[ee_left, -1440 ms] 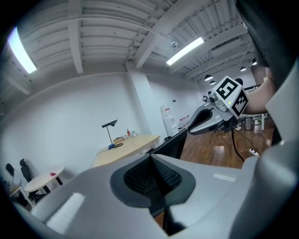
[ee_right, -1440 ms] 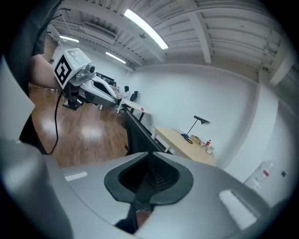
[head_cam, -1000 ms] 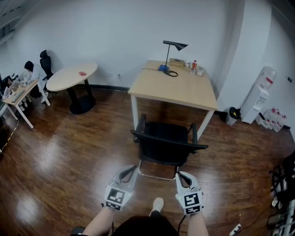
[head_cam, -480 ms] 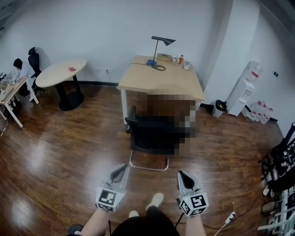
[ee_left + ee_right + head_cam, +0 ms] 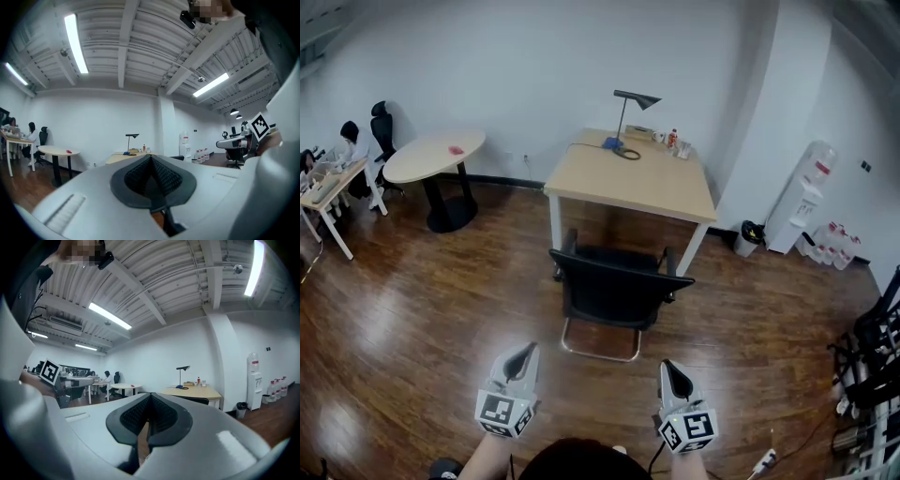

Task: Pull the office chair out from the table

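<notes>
The black office chair (image 5: 617, 292) stands on the wood floor a little out from the light wooden table (image 5: 630, 176), its back toward me, its seat just clear of the table's near edge. My left gripper (image 5: 525, 352) is shut and empty, held well short of the chair at its lower left. My right gripper (image 5: 667, 367) is shut and empty too, below the chair's right side. In the left gripper view the table (image 5: 123, 157) peeks above the closed gripper (image 5: 151, 158). In the right gripper view the table (image 5: 193, 391) and the chair's back edge (image 5: 196, 400) show past the closed gripper (image 5: 149, 398).
A black desk lamp (image 5: 630, 112) and small bottles (image 5: 675, 142) stand on the table's far end. A round table (image 5: 439, 159) and seated people at a desk (image 5: 328, 178) are at far left. A water dispenser (image 5: 802, 197) with spare bottles stands right; black equipment (image 5: 872, 366) at the right edge.
Both grippers have drawn back away from the chair toward me and spread a little apart. The chair now sits farther from them; it looks unmoved relative to the table.
</notes>
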